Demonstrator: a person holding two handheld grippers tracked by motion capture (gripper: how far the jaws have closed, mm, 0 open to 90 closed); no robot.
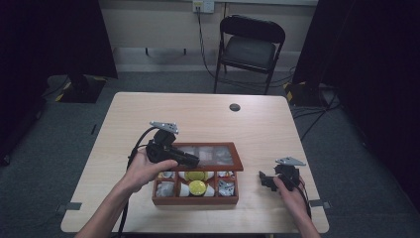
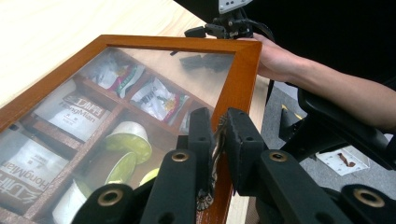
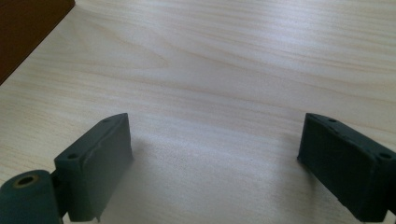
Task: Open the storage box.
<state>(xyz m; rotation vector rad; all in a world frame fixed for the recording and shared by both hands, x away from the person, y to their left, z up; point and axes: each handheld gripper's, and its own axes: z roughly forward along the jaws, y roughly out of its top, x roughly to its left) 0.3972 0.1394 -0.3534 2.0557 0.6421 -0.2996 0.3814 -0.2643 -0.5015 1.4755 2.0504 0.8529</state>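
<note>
While the wooden tea box sits near the front edge of the table, its glass-paned lid stands raised and tilted back, and the left gripper is clamped on a small metal latch fixed to the lid's front frame. From the left gripper view the two black jaws meet tightly over that latch at the orange-brown frame, with the pane stretching away to the left of them; through the glass show sachets in their compartments and several yellow-lidded capsules. In the high view the left gripper reaches across from the left side over the open compartments, where yellow capsules and white packets lie in rows. The right gripper rests on the table just to the right of the box, apart from it; in its own view the jaws stand wide apart with bare wood between them, and a dark corner of the box shows at the upper left.
</note>
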